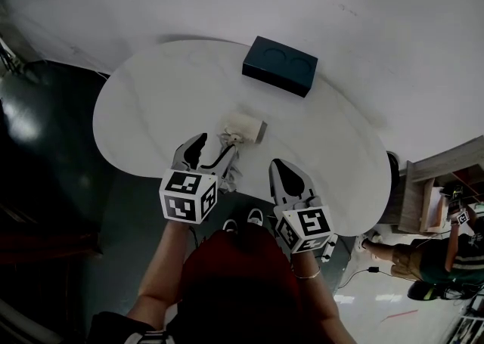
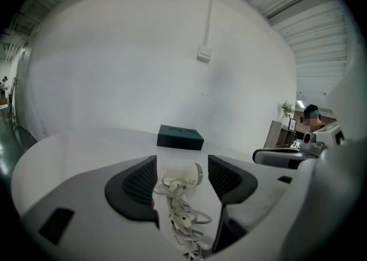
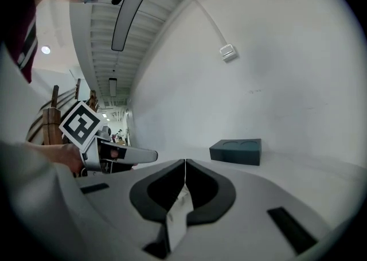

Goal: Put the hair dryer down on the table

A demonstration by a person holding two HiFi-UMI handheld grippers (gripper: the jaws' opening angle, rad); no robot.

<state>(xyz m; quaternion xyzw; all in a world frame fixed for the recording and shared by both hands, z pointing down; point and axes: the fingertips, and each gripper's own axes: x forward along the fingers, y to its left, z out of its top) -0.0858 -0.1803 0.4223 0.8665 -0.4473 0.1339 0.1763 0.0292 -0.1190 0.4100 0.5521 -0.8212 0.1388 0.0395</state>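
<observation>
A white hair dryer (image 1: pixel 248 128) lies on its side near the middle of the white oval table (image 1: pixel 151 100), and its bundled cord (image 1: pixel 229 159) trails back toward me. My left gripper (image 1: pixel 214 147) is open and straddles the cord just behind the dryer. In the left gripper view the hair dryer (image 2: pixel 182 174) and its cord (image 2: pixel 182 215) lie between the spread jaws of the left gripper (image 2: pixel 182 162), and the pads stand apart from them. My right gripper (image 1: pixel 279 164) hovers to the right of the dryer. In its own view the right gripper (image 3: pixel 184 165) is shut, with nothing between its jaws.
A dark teal box (image 1: pixel 280 66) with two round recesses sits at the far side of the table; the same box (image 2: pixel 180 137) (image 3: pixel 236 151) shows in both gripper views. A white wall rises behind. At the right, off the table, stand a wooden shelf (image 1: pixel 423 191) and a person (image 1: pixel 439 259).
</observation>
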